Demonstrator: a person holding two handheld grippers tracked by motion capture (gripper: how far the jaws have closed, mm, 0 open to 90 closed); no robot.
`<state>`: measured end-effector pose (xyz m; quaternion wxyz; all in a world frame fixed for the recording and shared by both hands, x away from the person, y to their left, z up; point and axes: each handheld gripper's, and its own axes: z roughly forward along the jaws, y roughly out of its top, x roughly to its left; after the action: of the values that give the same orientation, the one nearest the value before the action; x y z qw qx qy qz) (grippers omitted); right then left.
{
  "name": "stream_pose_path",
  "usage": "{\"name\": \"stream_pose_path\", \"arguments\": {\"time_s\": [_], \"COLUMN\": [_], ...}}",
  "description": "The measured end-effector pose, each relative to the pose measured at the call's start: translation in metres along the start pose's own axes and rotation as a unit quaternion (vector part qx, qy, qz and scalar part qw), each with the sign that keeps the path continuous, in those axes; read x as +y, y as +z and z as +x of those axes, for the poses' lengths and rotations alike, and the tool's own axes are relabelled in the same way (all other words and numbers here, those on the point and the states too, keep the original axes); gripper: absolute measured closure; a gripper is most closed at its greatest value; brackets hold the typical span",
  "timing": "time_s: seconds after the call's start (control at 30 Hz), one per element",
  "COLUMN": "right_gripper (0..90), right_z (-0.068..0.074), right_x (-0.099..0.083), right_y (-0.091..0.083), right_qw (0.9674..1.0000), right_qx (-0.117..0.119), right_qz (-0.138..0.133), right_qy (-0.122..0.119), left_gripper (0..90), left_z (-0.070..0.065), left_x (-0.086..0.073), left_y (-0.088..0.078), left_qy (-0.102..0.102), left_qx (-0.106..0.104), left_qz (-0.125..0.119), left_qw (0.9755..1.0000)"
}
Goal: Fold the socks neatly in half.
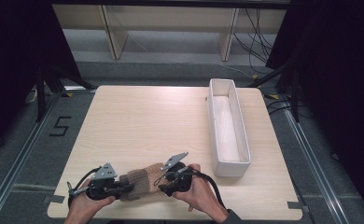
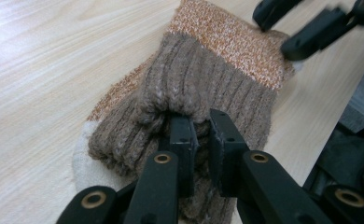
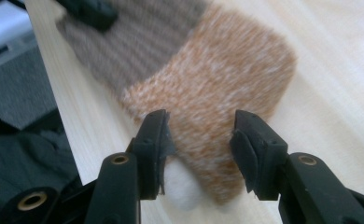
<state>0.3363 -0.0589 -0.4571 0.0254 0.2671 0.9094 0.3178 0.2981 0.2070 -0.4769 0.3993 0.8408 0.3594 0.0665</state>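
Observation:
A knitted sock point(image 1: 143, 183) lies near the table's front edge, with a brown ribbed cuff, an orange flecked body and a white tip. In the left gripper view my left gripper point(image 2: 202, 133) is shut on a bunched fold of the brown cuff point(image 2: 189, 79). In the high view the left gripper point(image 1: 126, 188) is at the sock's left end. My right gripper point(image 3: 199, 130) stands open over the orange part point(image 3: 217, 79), a jaw on either side, close above the white tip point(image 3: 182, 184). In the high view the right gripper point(image 1: 164, 183) is at the sock's right end.
A long white open box point(image 1: 231, 168) stands on the right side of the wooden table point(image 1: 147, 126), its near end just right of my right hand. The table's front edge runs close below the sock. Shelving legs and cables lie on the floor beyond.

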Motion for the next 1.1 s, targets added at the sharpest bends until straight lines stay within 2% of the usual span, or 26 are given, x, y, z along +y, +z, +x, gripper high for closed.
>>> {"name": "stream_pose_path", "arguments": {"time_s": [0.03, 0.07, 0.1, 0.13, 0.17, 0.2, 0.23, 0.27, 0.3, 0.37, 0.4, 0.47, 0.5, 0.53, 0.57, 0.6, 0.63, 0.67, 0.77, 0.8, 0.83, 0.9, 0.93, 0.97, 1.03, 1.1], "right_gripper": [56.4, 57.1, 57.8, 58.4, 58.3, 58.3, 58.0, 57.3, 56.8, 56.4, 55.9, 54.4, 52.9, 51.3, 49.7, 48.2, 46.5, 44.6, 40.9, 40.5, 40.5, 40.5, 40.5, 40.4, 38.7, 37.1], "right_z": [-0.002, -0.005, -0.008, -0.009, -0.010, -0.010, -0.010, -0.008, -0.006, -0.003, -0.001, 0.000, 0.000, -0.002, -0.004, -0.007, -0.009, -0.012, -0.021, -0.023, -0.025, -0.026, -0.027, -0.026, -0.025, -0.026], "right_x": [0.002, 0.004, 0.005, 0.005, 0.005, 0.005, 0.004, 0.002, 0.000, -0.001, 0.000, 0.000, 0.001, 0.001, 0.001, 0.001, 0.001, 0.001, 0.000, -0.001, -0.002, -0.002, -0.002, -0.002, -0.003, -0.002], "right_y": [-0.003, -0.005, -0.006, -0.005, -0.003, 0.000, 0.004, 0.009, 0.014, 0.018, 0.018, 0.016, 0.015, 0.014, 0.011, 0.008, 0.005, 0.003, 0.001, 0.001, 0.001, 0.002, 0.002, 0.002, 0.004, 0.003], "right_qw": [0.9999, 0.9998, 0.9997, 0.9996, 0.9996, 0.9997, 0.9999, 0.9997, 0.9994, 0.9993, 0.9991, 0.9991, 0.9990, 0.9992, 0.9995, 0.9995, 0.9993, 0.9991, 0.9983, 0.9976, 0.9971, 0.9970, 0.9973, 0.9973, 0.9969, 0.9963], "right_qx": [-0.005, -0.009, -0.009, -0.007, -0.005, -0.007, -0.008, -0.010, -0.012, -0.026, -0.030, -0.032, -0.030, -0.026, -0.019, -0.010, -0.007, -0.006, -0.008, -0.001, 0.008, 0.007, 0.008, 0.007, 0.011, 0.017], "right_qz": [-0.008, -0.013, -0.016, -0.016, -0.012, -0.005, 0.003, 0.020, 0.032, 0.026, 0.029, 0.030, 0.030, 0.025, 0.015, 0.008, 0.005, 0.002, -0.005, -0.005, -0.010, -0.010, -0.012, -0.014, -0.017, -0.014], "right_qy": [0.005, 0.010, 0.015, 0.021, 0.023, 0.025, 0.012, 0.010, 0.011, 0.008, 0.003, 0.001, 0.013, 0.017, 0.022, 0.027, 0.037, 0.042, 0.057, 0.068, 0.076, 0.077, 0.072, 0.072, 0.076, 0.083], "left_gripper": [80.4, 80.4, 80.3, 80.3, 80.3, 80.3, 80.2, 80.1, 80.0, 79.4, 79.0, 77.7, 76.9, 75.0, 73.1, 72.0, 70.9, 70.2, 71.2, 71.3, 71.3, 71.3, 71.3, 71.3, 73.4, 74.4], "left_z": [0.000, -0.001, -0.001, 0.001, 0.000, 0.001, 0.001, 0.002, 0.002, 0.006, 0.006, 0.007, 0.005, 0.004, 0.006, 0.005, 0.007, 0.007, 0.006, 0.007, 0.006, 0.007, 0.005, 0.005, 0.002, 0.001], "left_x": [0.001, 0.002, 0.003, 0.004, 0.004, 0.006, 0.006, 0.007, 0.008, 0.007, 0.007, 0.006, 0.006, 0.006, 0.006, 0.006, 0.006, 0.006, 0.005, 0.005, 0.005, 0.005, 0.005, 0.005, 0.006, 0.006], "left_y": [0.000, 0.001, 0.000, 0.000, 0.000, -0.001, -0.002, -0.003, -0.003, -0.003, -0.001, -0.002, -0.002, -0.004, -0.008, -0.007, -0.010, -0.010, -0.011, -0.013, -0.012, -0.013, -0.013, -0.013, -0.015, -0.016], "left_qy": [0.006, -0.001, -0.001, 0.008, 0.001, 0.008, -0.001, 0.000, -0.010, -0.006, -0.017, -0.004, -0.012, -0.012, 0.000, -0.015, -0.006, -0.014, -0.019, -0.006, -0.006, -0.007, -0.020, -0.023, -0.019, -0.012], "left_qx": [0.001, 0.002, 0.003, 0.002, 0.001, 0.002, 0.004, 0.004, 0.007, 0.008, 0.005, 0.006, 0.008, 0.010, 0.009, 0.010, 0.008, 0.009, 0.005, 0.006, 0.008, 0.012, 0.016, 0.012, 0.008, 0.009], "left_qz": [-0.001, -0.006, 0.000, 0.001, -0.003, -0.005, -0.013, -0.016, -0.024, -0.017, -0.028, -0.019, -0.030, -0.034, -0.025, -0.041, -0.033, -0.039, -0.038, -0.025, -0.023, -0.024, -0.033, -0.039, -0.043, -0.031], "left_qw": [1.0000, 1.0000, 1.0000, 1.0000, 1.0000, 1.0000, 0.9999, 0.9999, 0.9996, 0.9998, 0.9995, 0.9998, 0.9994, 0.9993, 0.9996, 0.9990, 0.9994, 0.9991, 0.9991, 0.9996, 0.9997, 0.9996, 0.9991, 0.9989, 0.9989, 0.9994]}}
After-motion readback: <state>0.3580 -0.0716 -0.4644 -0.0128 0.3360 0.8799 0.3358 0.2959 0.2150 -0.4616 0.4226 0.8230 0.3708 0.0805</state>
